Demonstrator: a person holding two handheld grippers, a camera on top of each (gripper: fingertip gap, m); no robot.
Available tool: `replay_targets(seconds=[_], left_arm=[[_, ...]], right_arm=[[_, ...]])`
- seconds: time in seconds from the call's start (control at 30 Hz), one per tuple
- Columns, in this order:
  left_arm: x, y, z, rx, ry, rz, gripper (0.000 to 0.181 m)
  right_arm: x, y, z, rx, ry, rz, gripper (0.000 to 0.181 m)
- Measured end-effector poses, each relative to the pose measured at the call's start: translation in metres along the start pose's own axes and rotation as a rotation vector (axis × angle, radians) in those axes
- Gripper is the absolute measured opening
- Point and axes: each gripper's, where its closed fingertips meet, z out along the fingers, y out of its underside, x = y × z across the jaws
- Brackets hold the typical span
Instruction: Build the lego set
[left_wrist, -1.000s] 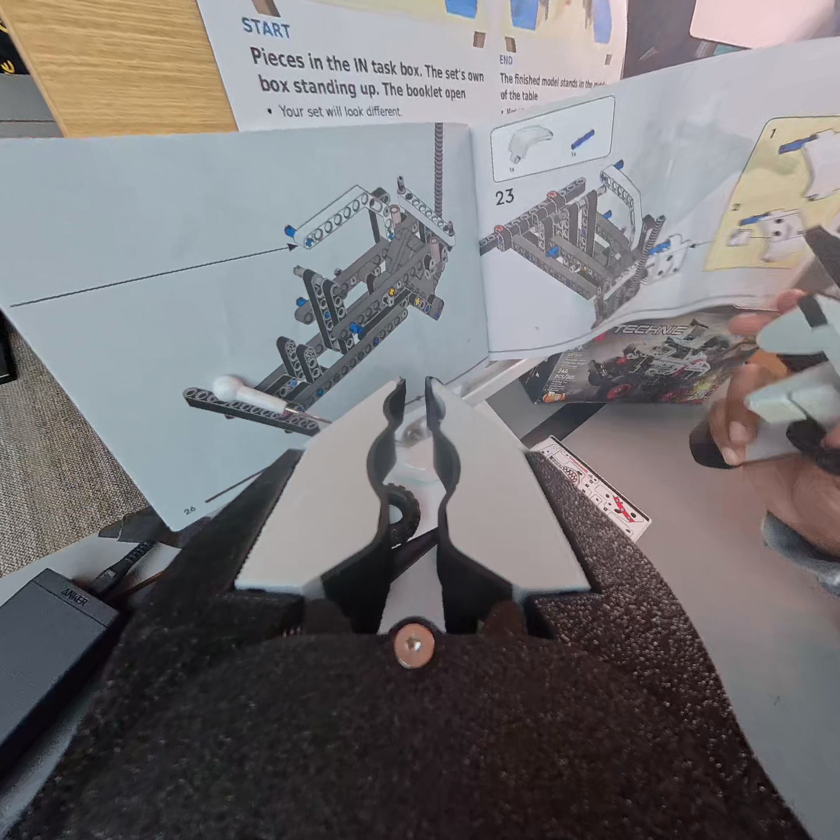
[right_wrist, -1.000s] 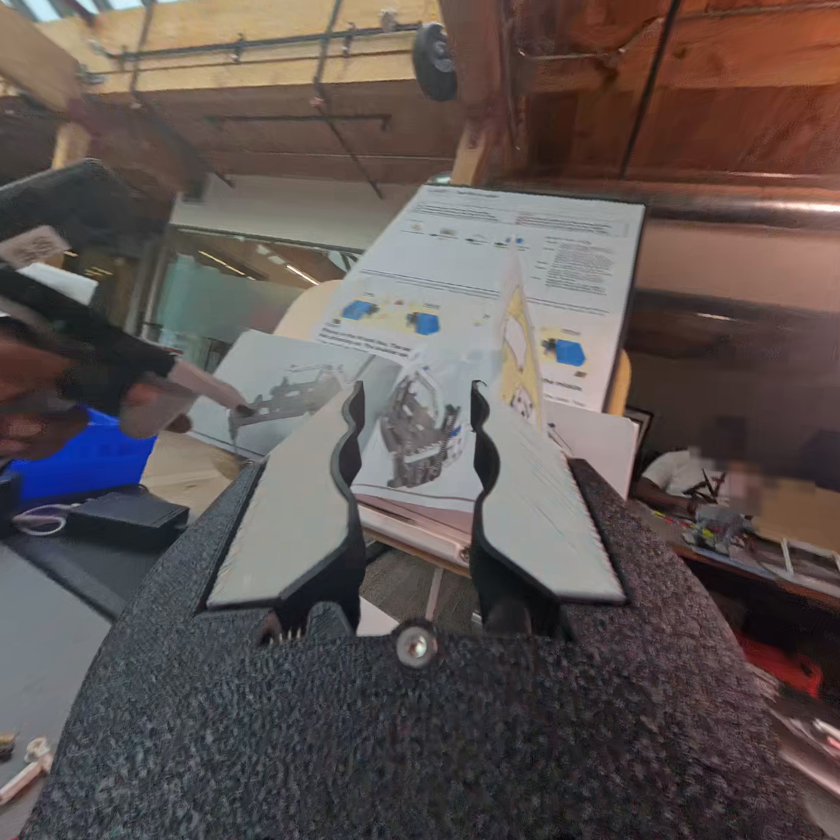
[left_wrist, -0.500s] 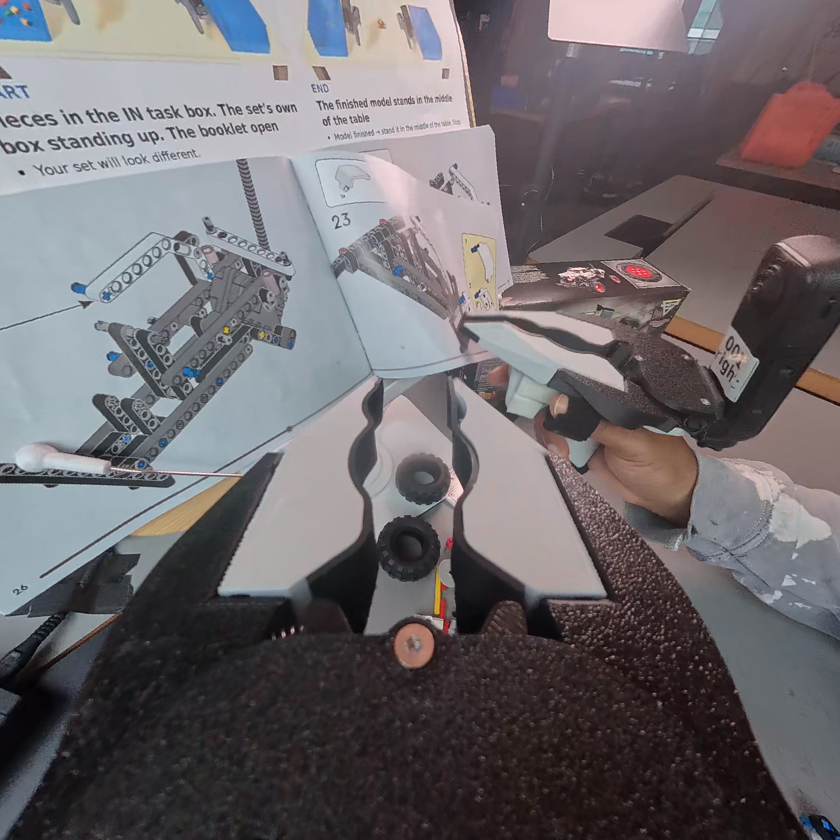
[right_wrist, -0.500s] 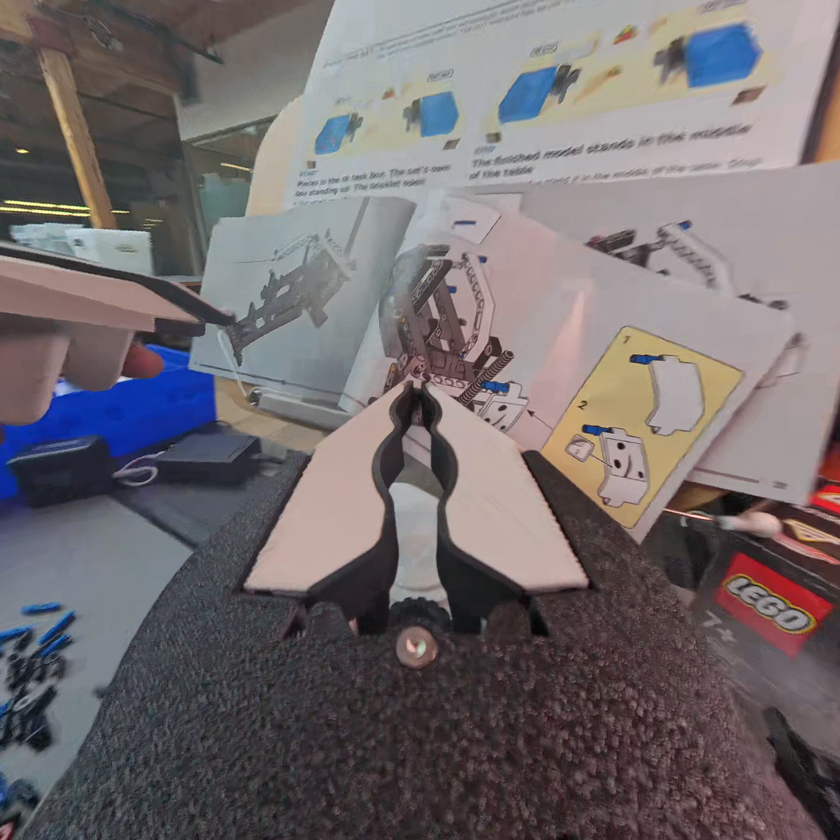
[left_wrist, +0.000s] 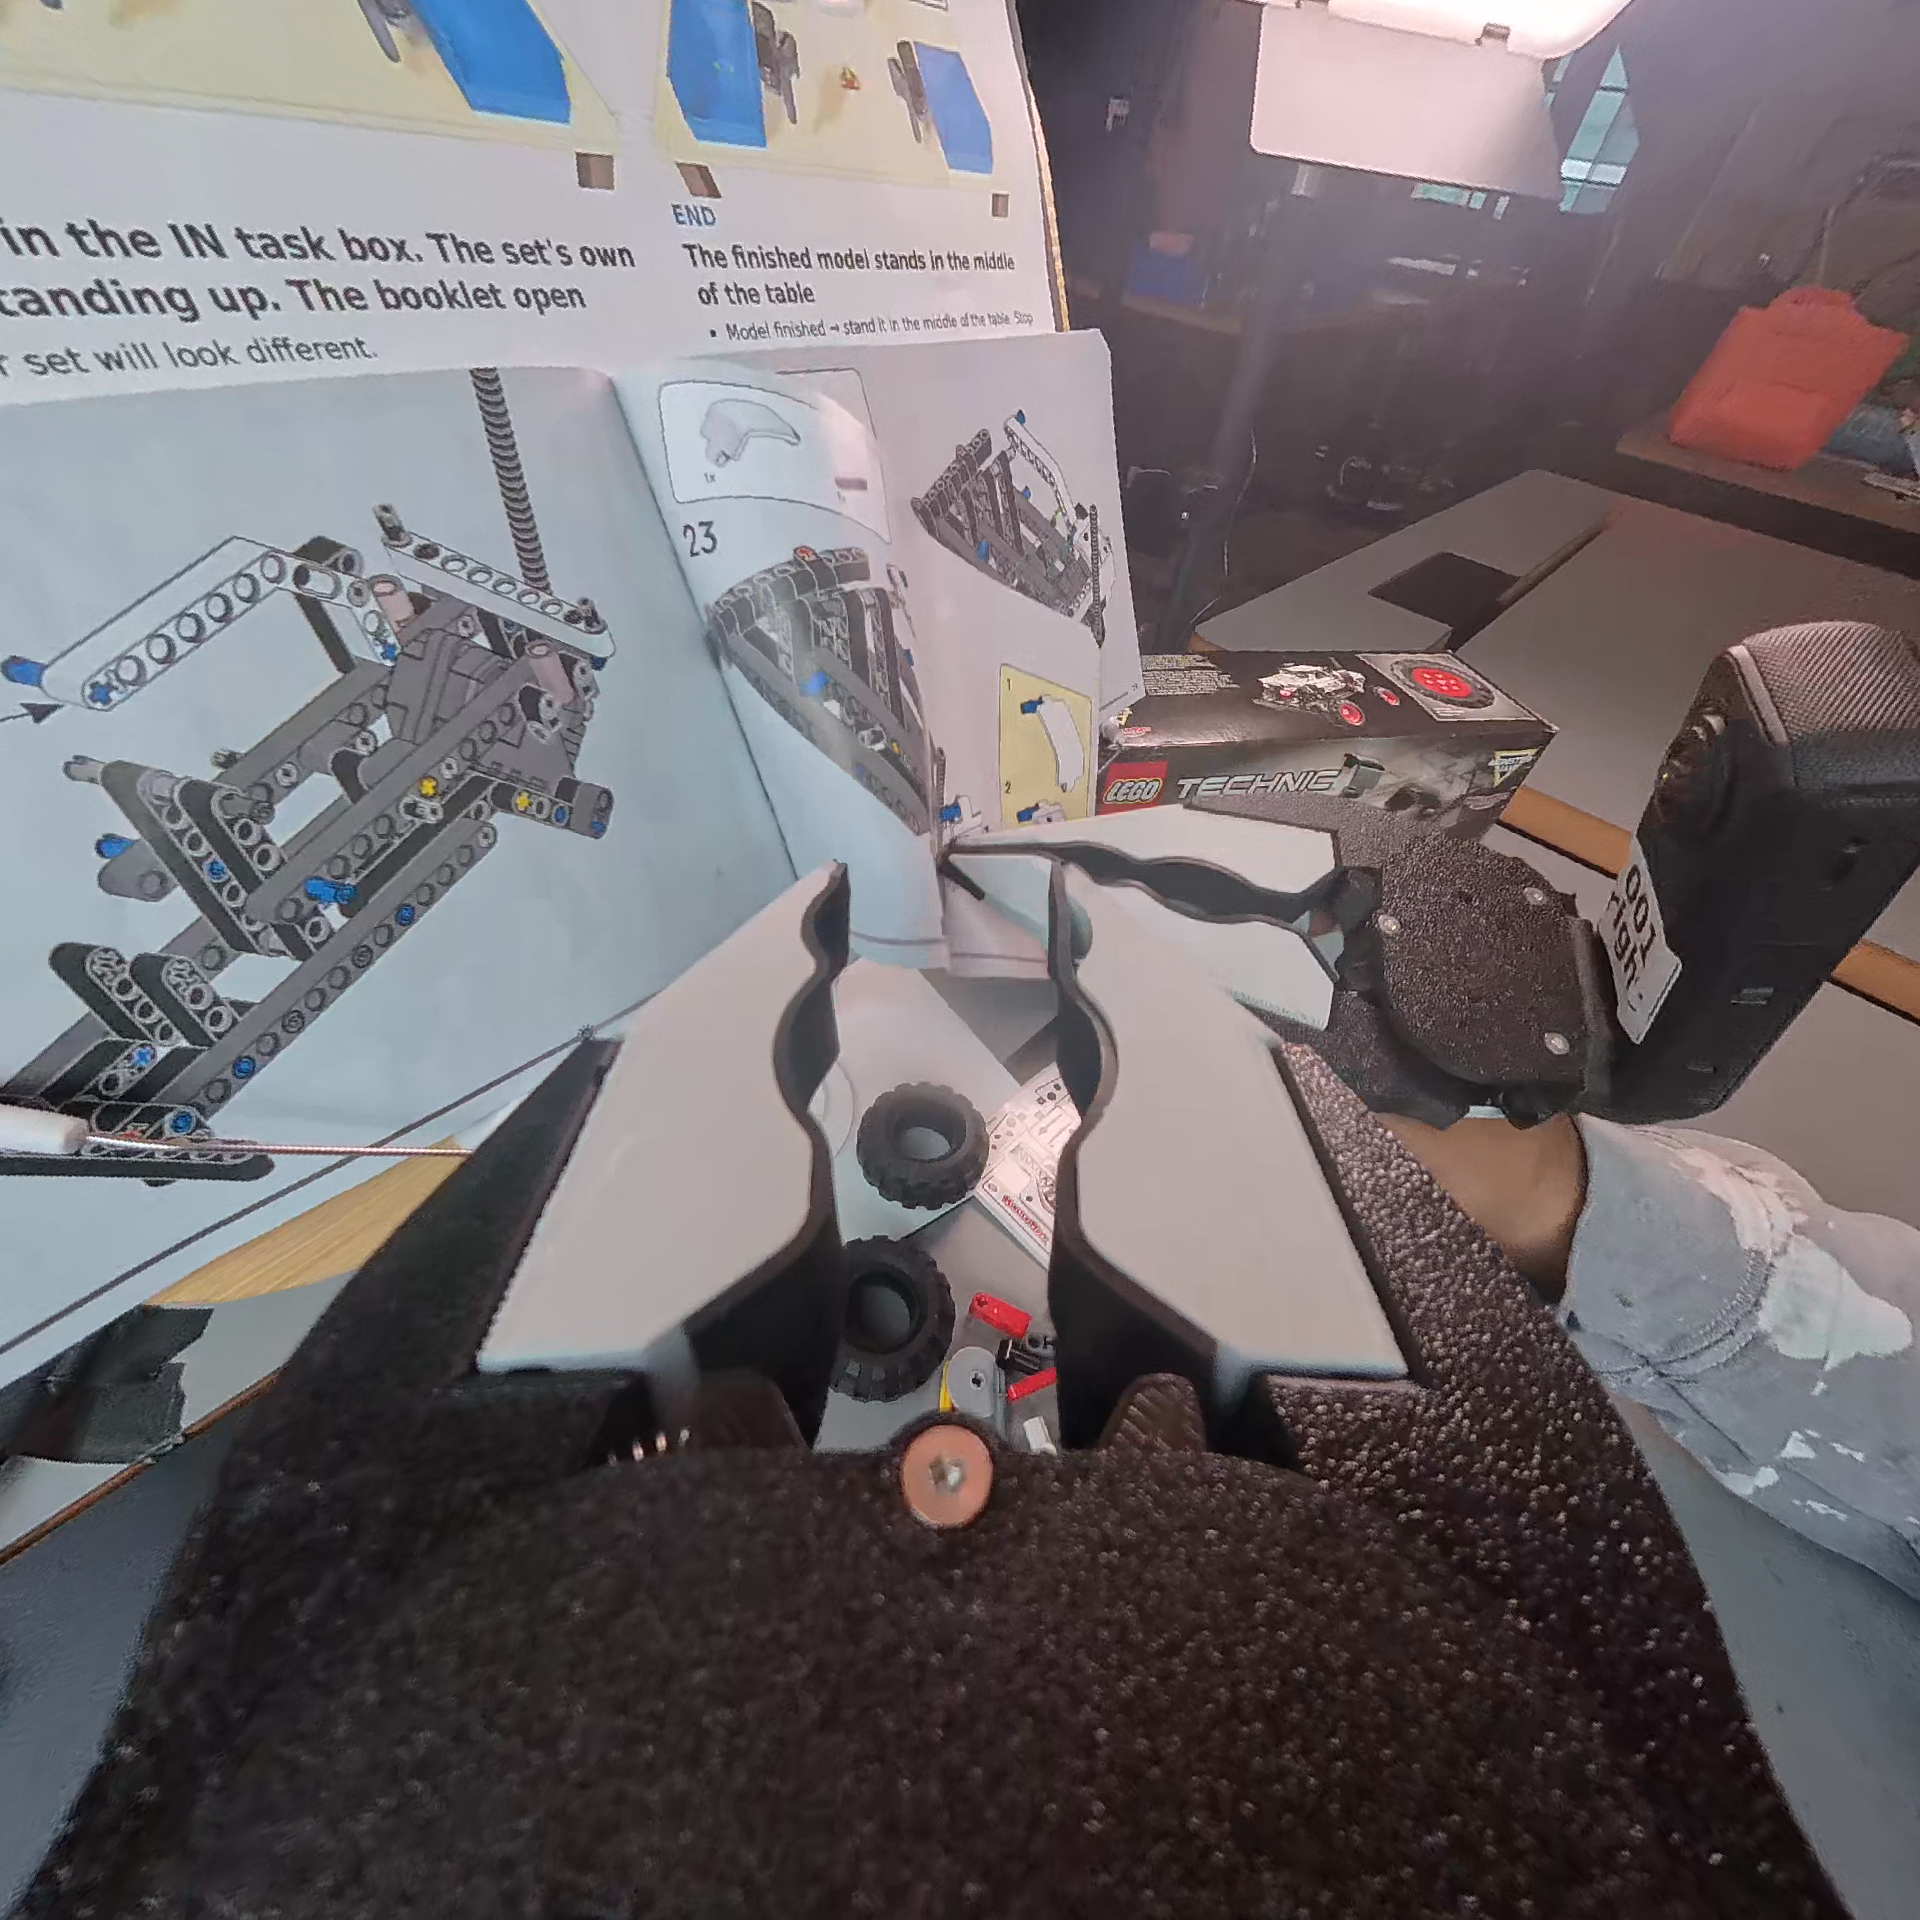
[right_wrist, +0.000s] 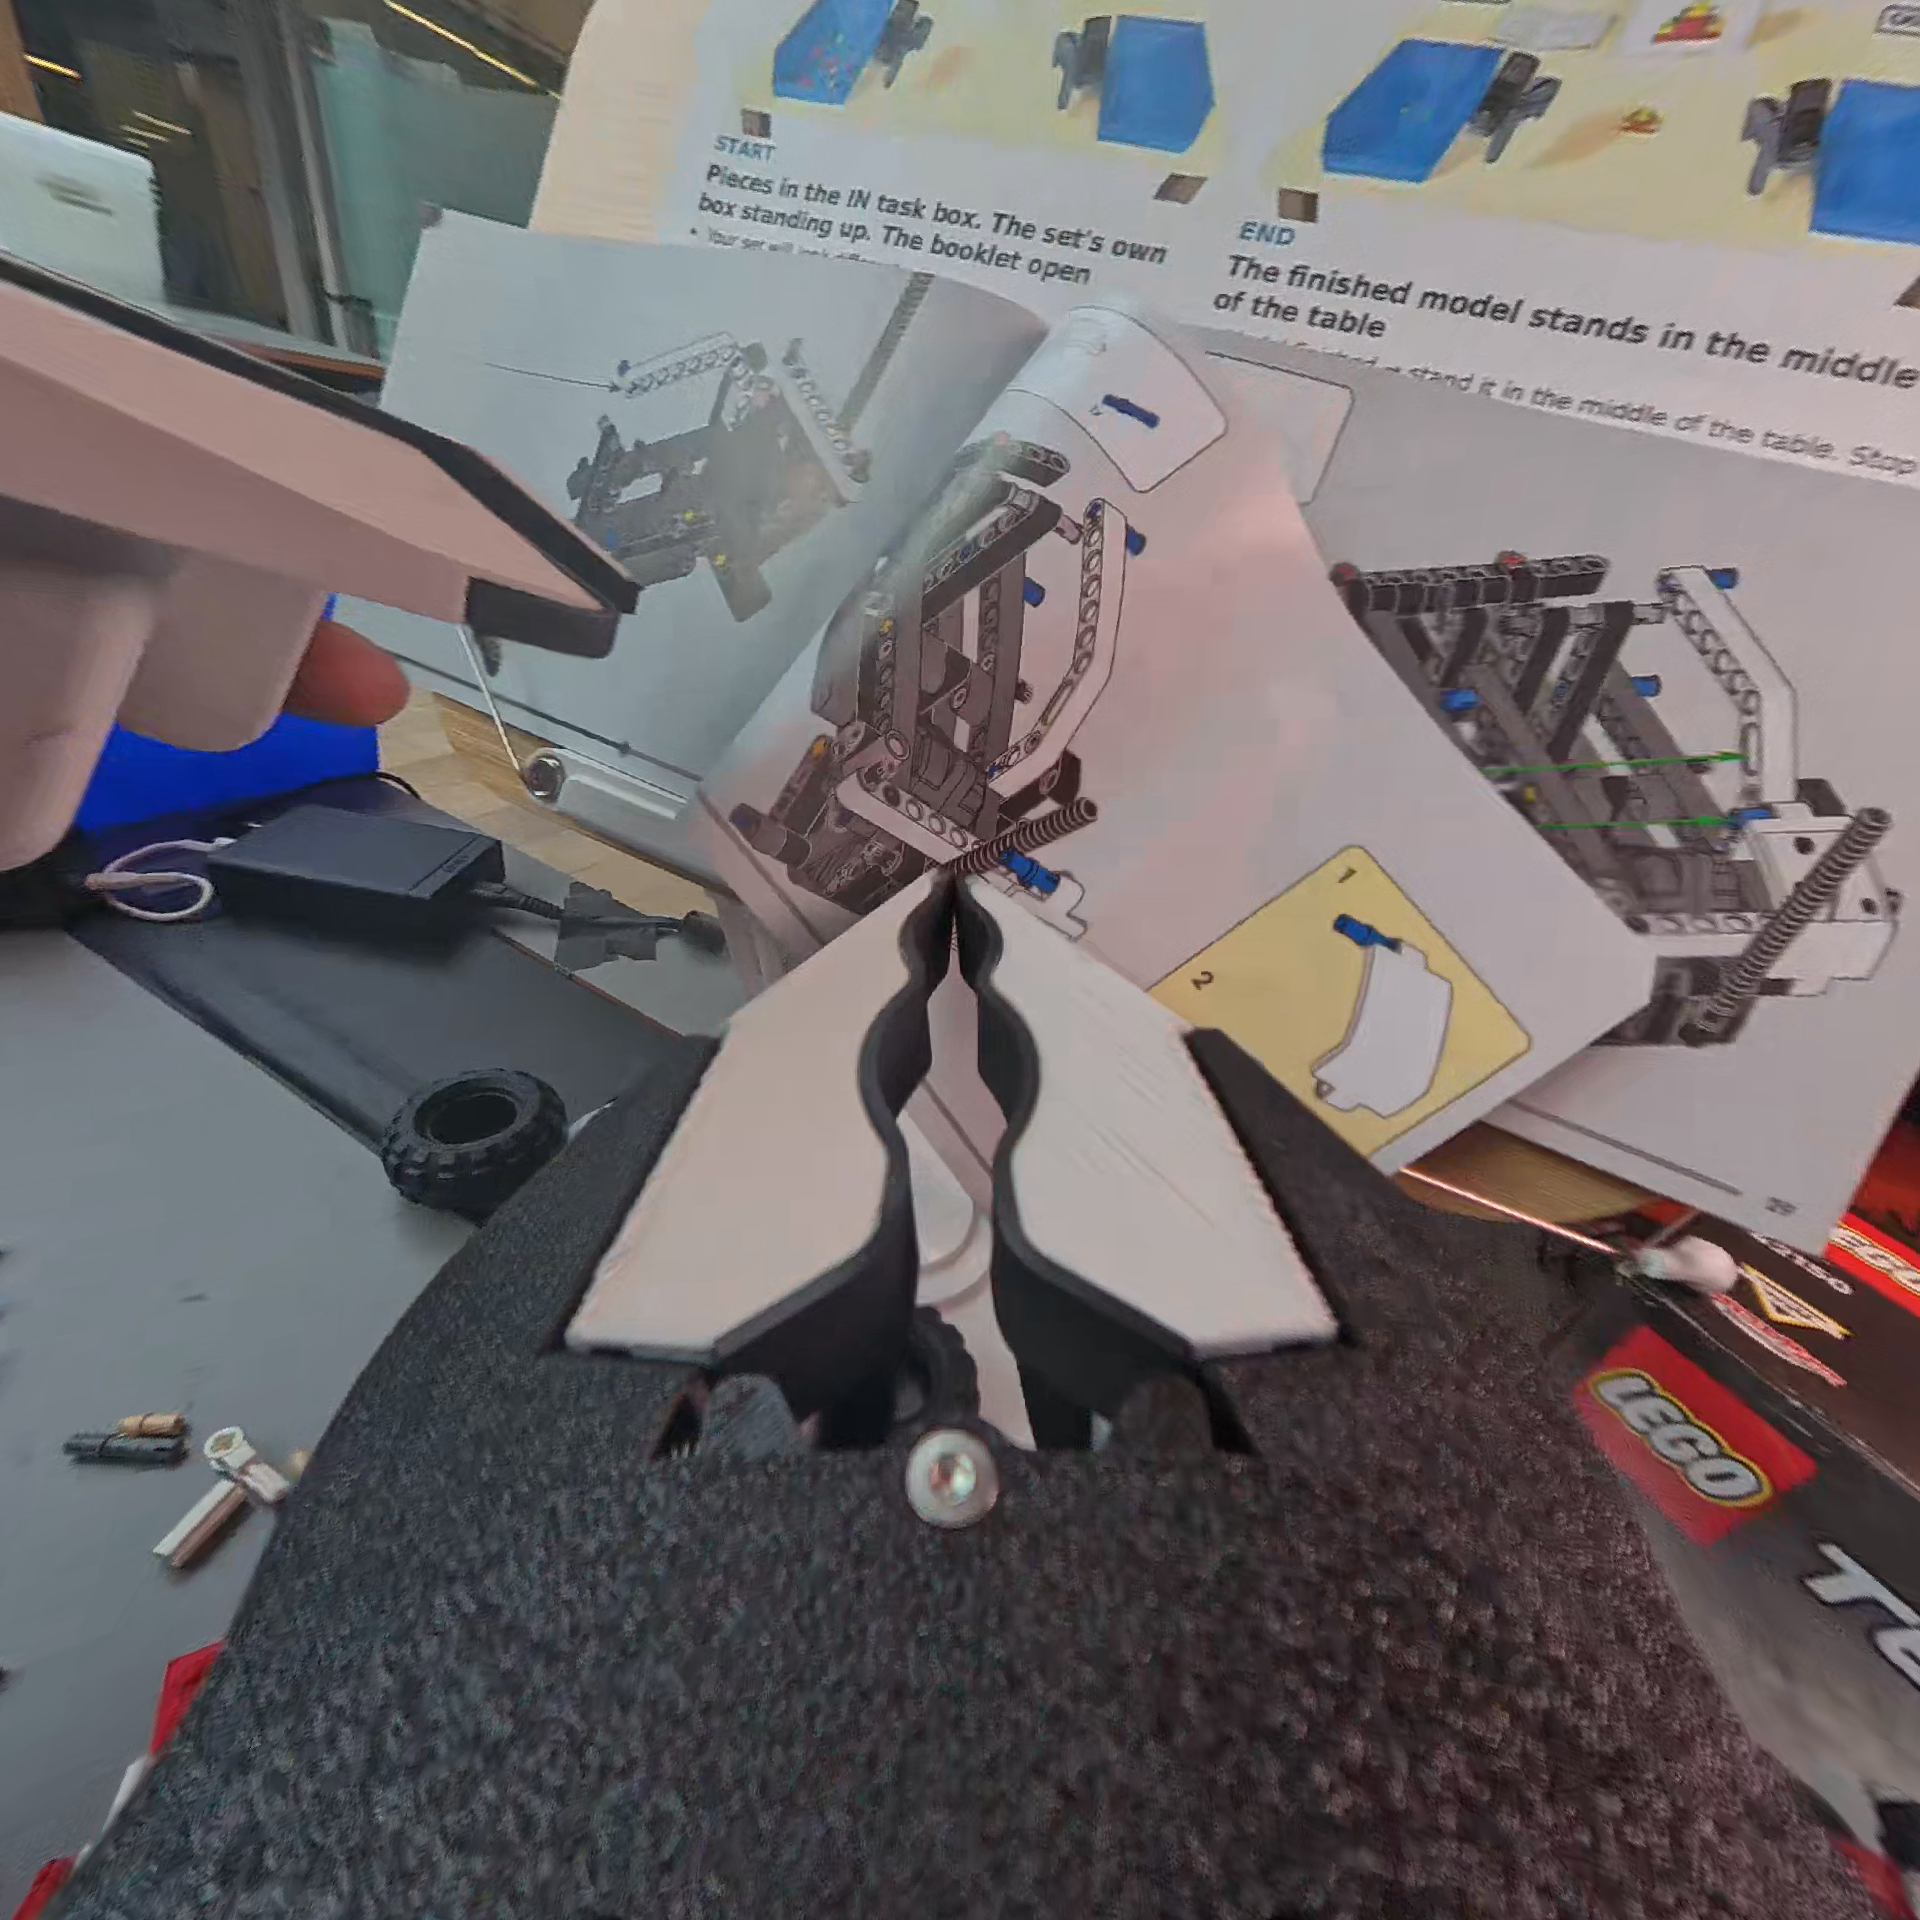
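Right hand-held gripper (right_wrist: 953, 896) fingertips closed on the lower edge of a curled booklet page (right_wrist: 1049, 665). Open instruction booklet (right_wrist: 1507, 790) stands propped upright, far centre to right, with a printed task sheet (right_wrist: 1351, 187) behind it. Left hand-held gripper (right_wrist: 582, 613) enters from the left, tip near the booklet's left page. One black tyre (right_wrist: 473, 1138) lies on the grey counter (right_wrist: 156, 1195), near left. Small loose pieces (right_wrist: 197, 1475) at lower left. Black power adapter (right_wrist: 353, 868) with cable far left. Lego box (right_wrist: 1704, 1444) at right, below the booklet.
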Motion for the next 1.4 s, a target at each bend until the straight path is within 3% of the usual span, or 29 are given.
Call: replay_targets(seconds=[0.13,0.33,0.37,0.47,0.6,0.7,0.8,0.87,0.93,1.1,1.23,1.4], left_arm=[[-0.012,0.001,0.005,-0.029,-0.063,0.001,0.043],[-0.032,0.012,0.027,-0.098,-0.131,-0.023,0.046],[-0.035,0.016,0.03,-0.117,-0.144,-0.004,0.044],[-0.049,0.023,0.033,-0.155,-0.22,0.087,0.011],[-0.056,0.023,0.027,-0.133,-0.214,0.068,0.002],[-0.056,0.022,0.02,-0.102,-0.162,0.001,0.002],[-0.059,0.022,0.015,-0.075,-0.12,-0.077,0.003],[-0.058,0.022,0.014,-0.055,-0.069,-0.138,0.004],[-0.059,0.022,0.014,-0.034,-0.036,-0.191,0.004],[-0.06,0.023,0.016,-0.009,-0.003,-0.247,0.003],[-0.059,0.023,0.018,-0.015,0.017,-0.256,0.002],[-0.051,0.023,0.028,-0.039,0.063,-0.24,0.003]], right_arm=[[-0.008,-0.002,0.006,0.029,-0.002,-0.017,0.008],[-0.029,0.004,0.015,0.013,-0.059,-0.024,0.0],[-0.036,0.005,0.017,0.012,-0.078,-0.035,0.0],[-0.054,0.005,0.015,0.022,-0.143,-0.087,0.002],[-0.073,-0.001,-0.007,0.102,-0.216,-0.125,0.02],[-0.066,-0.014,-0.03,0.228,-0.166,-0.115,0.031],[-0.036,-0.023,-0.048,0.317,-0.023,-0.028,0.05],[-0.011,-0.016,-0.048,0.298,0.053,0.106,0.071],[0.005,0.001,-0.037,0.222,0.061,0.262,0.078],[0.002,0.026,-0.013,0.09,-0.02,0.497,0.06],[-0.017,0.023,-0.008,0.077,-0.123,0.545,0.005],[-0.033,-0.019,-0.026,0.217,-0.201,0.465,0.0]])
